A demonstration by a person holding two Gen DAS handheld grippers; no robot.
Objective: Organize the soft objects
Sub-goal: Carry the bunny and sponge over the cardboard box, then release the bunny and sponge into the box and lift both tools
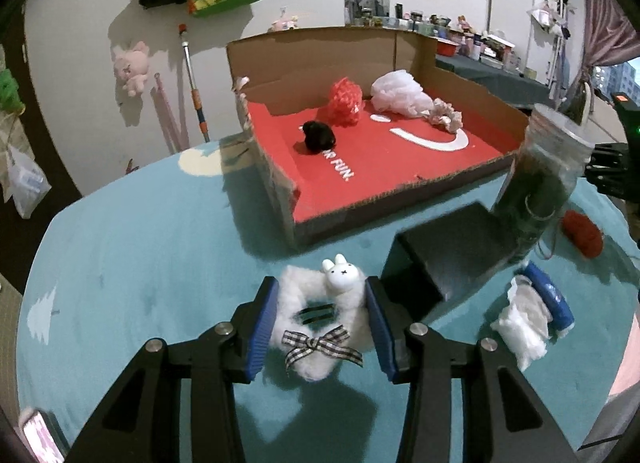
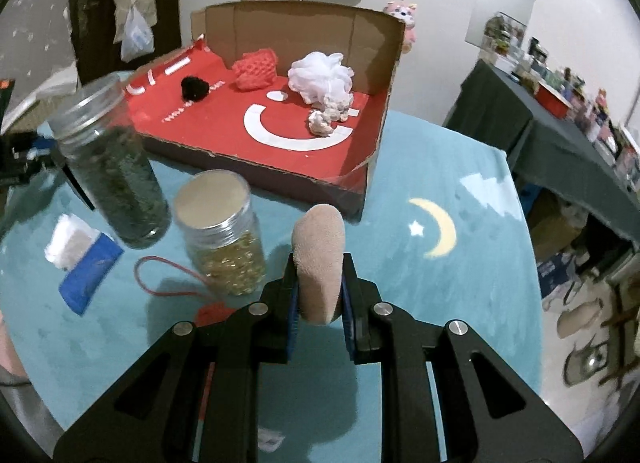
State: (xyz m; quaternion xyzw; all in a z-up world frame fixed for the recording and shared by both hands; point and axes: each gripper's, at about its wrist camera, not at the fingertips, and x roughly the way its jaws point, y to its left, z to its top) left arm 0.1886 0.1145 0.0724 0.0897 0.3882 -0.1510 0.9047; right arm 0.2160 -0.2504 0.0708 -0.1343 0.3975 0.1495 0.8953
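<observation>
While gripped, tan pad (image 2: 318, 263) (upright) boxward.

Each wrist camera looks steeply down along its own fingers, close above the teal tablecloth (image 1: 140, 247). Both views face and share the red-floored cardboard box (image 1: 400, 167) near the far edge.

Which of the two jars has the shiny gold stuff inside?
The shorter jar with the flat silver lid, standing nearer the right gripper. The taller jar beside it holds dark green stuff.

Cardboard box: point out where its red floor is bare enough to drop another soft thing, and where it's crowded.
Cardboard box: bare along the low front edge, around the white arc. Crowded at the back wall: black pompom, red mesh, white pouf, scrunchie.
</observation>
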